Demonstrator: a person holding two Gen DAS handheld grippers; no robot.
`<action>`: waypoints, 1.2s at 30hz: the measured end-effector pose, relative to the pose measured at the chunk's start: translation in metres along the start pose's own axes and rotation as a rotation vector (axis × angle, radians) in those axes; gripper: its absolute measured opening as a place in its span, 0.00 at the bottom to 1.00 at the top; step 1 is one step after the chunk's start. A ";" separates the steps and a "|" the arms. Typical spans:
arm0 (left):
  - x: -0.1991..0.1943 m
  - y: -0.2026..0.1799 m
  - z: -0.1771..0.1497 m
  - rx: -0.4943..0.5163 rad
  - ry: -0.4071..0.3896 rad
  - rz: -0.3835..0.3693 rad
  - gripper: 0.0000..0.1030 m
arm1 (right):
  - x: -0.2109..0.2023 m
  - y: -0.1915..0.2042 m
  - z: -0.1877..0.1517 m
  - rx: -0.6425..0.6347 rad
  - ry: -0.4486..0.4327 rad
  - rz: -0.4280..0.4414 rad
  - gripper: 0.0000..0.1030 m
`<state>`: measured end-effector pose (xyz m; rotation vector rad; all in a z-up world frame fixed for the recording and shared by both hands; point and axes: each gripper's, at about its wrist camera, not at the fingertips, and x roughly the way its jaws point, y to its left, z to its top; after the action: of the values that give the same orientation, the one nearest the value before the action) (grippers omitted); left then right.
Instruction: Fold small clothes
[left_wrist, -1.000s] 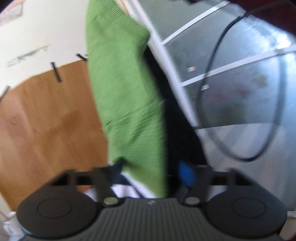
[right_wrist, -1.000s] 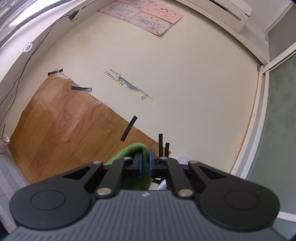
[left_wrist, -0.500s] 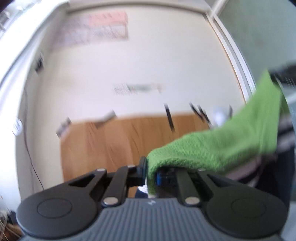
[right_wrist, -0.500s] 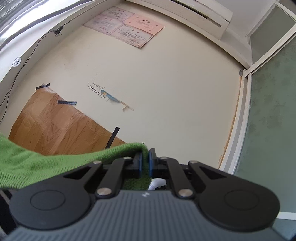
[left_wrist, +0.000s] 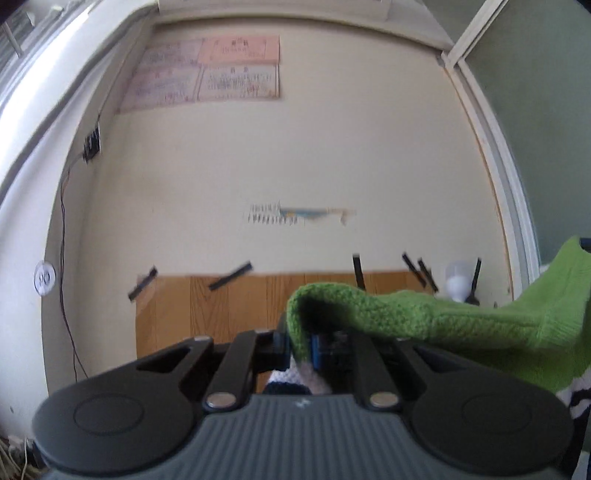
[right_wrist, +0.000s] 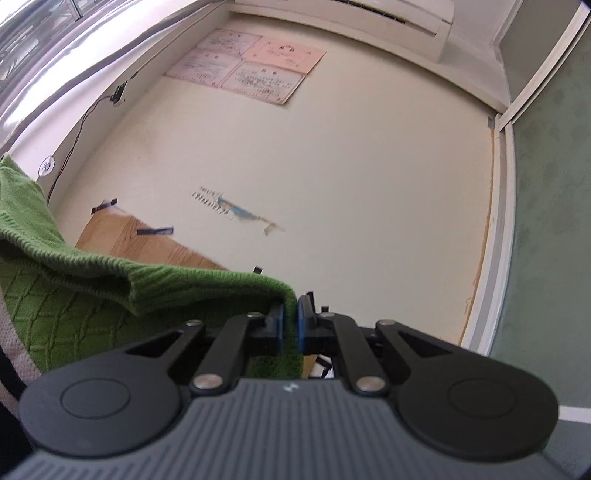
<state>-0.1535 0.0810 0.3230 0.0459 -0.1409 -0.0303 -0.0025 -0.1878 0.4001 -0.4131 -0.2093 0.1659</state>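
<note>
Garment (left_wrist: 461, 325) between both hand-held grippers

Two cameras, one riding on each gripper, both looking forward and a little up at the same cream wall (left_wrist: 332, 155). Left view straight on, right view tilted. Both showing the pink papers (right_wrist: 255, 74), the wood panel (left_wrist: 207, 306), and very close, the green knit cloth (left_wrist: 461, 317).
</note>
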 end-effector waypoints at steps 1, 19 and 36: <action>0.015 0.001 -0.018 -0.006 0.061 -0.004 0.08 | 0.010 0.006 -0.013 0.000 0.032 0.014 0.10; 0.335 0.034 -0.351 -0.234 0.921 0.060 0.09 | 0.286 0.164 -0.364 0.082 0.883 0.186 0.16; 0.288 0.035 -0.304 -0.151 0.724 0.108 0.17 | 0.255 0.188 -0.341 0.181 0.965 0.534 0.24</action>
<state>0.1752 0.1193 0.0645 -0.1029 0.5827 0.0844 0.3016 -0.0958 0.0601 -0.3219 0.8694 0.4832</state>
